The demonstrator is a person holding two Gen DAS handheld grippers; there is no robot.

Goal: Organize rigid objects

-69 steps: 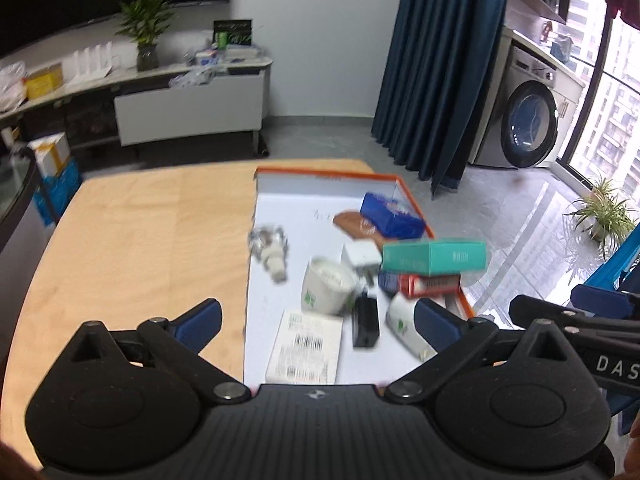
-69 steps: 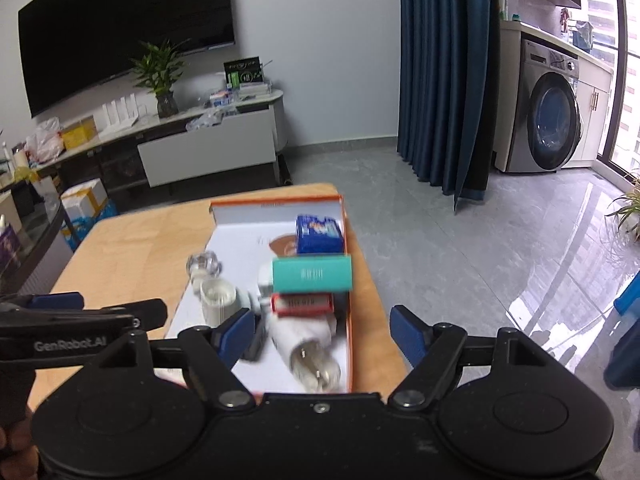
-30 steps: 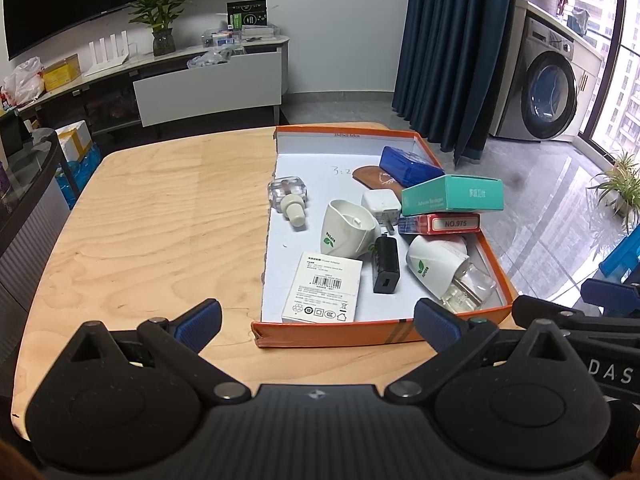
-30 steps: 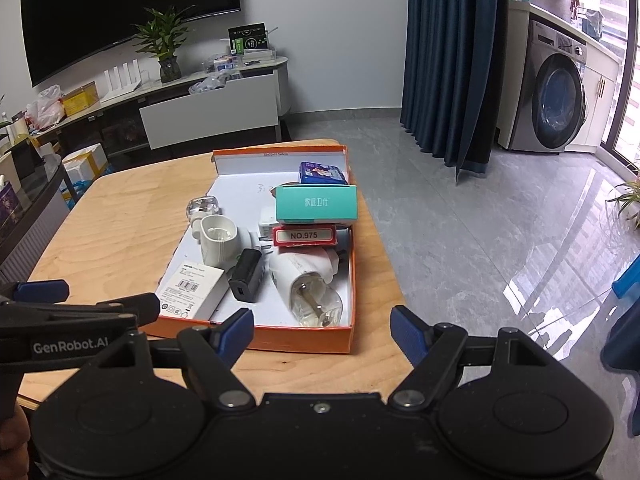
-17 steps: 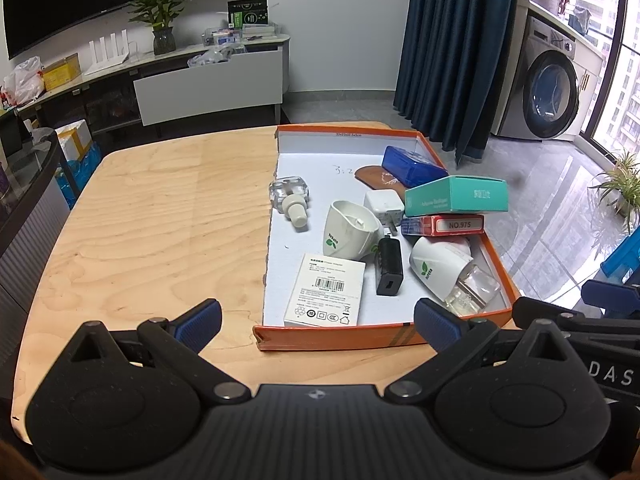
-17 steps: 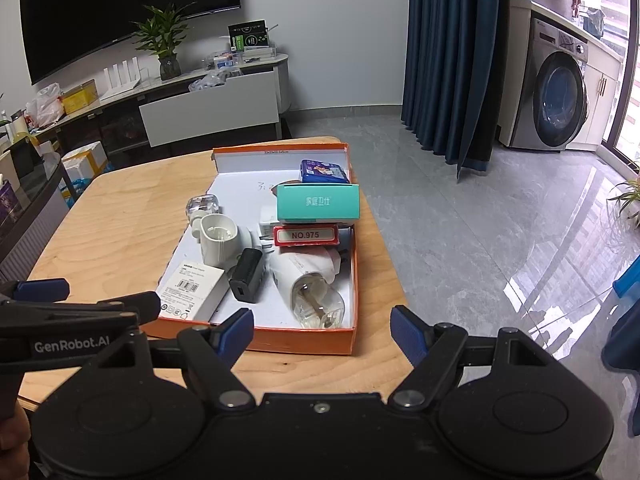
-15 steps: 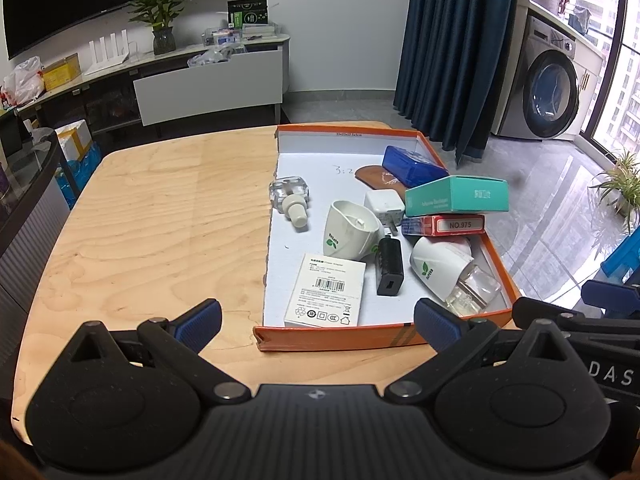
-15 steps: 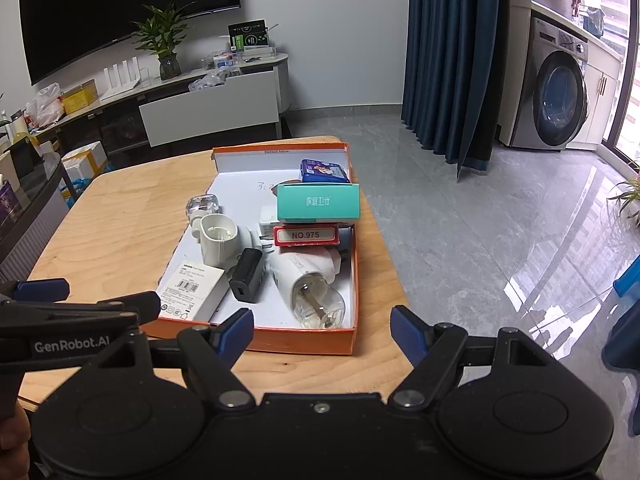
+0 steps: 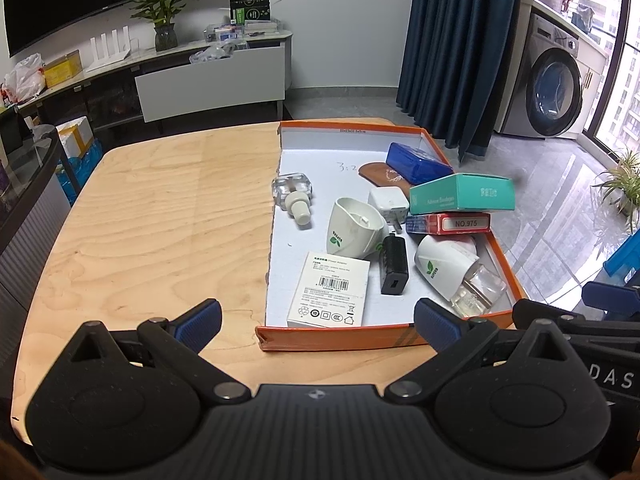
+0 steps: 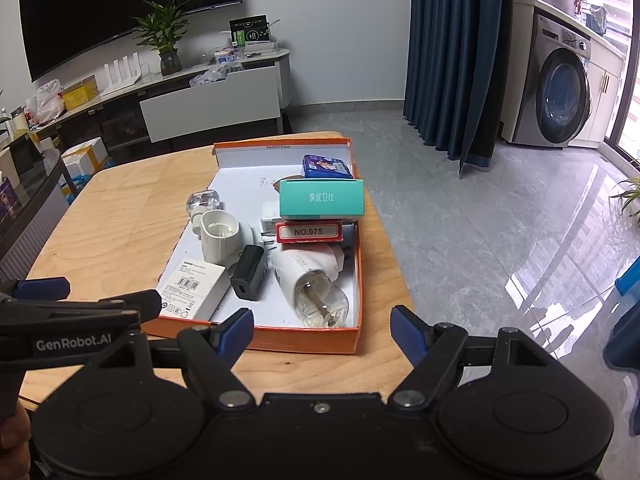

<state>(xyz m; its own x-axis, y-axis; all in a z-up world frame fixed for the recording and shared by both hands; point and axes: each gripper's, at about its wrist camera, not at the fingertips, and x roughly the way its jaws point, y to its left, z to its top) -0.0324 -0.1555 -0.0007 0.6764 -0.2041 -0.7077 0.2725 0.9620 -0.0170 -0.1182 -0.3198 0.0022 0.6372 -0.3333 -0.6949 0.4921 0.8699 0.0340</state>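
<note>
Nothing much has shifted over the last second; both grippers have settled back from the blurred swing seen earlier and now hover at the near edge of the wooden table (image 9: 160,216). Biggest thing on it is the orange tray (image 9: 340,338), sitting on the table's right half, and every loose item lies inside it. Along the tray's right side a teal box (image 9: 462,199) rests on top of a red box (image 9: 448,224) marked NO.975, with a blue pack (image 9: 416,162) behind them at the far end. Near the front wall lies a white carton (image 9: 330,290) with a barcode label. Two white plug-in diffusers come next: one (image 9: 354,228) mid-tray, the other (image 9: 452,272) lying on its side by the right wall. Between them, a black charger (image 9: 394,264). Left gripper (image 9: 316,316): jaws wide apart, holding nothing. Right gripper (image 10: 322,328): also spread wide, empty.
</note>
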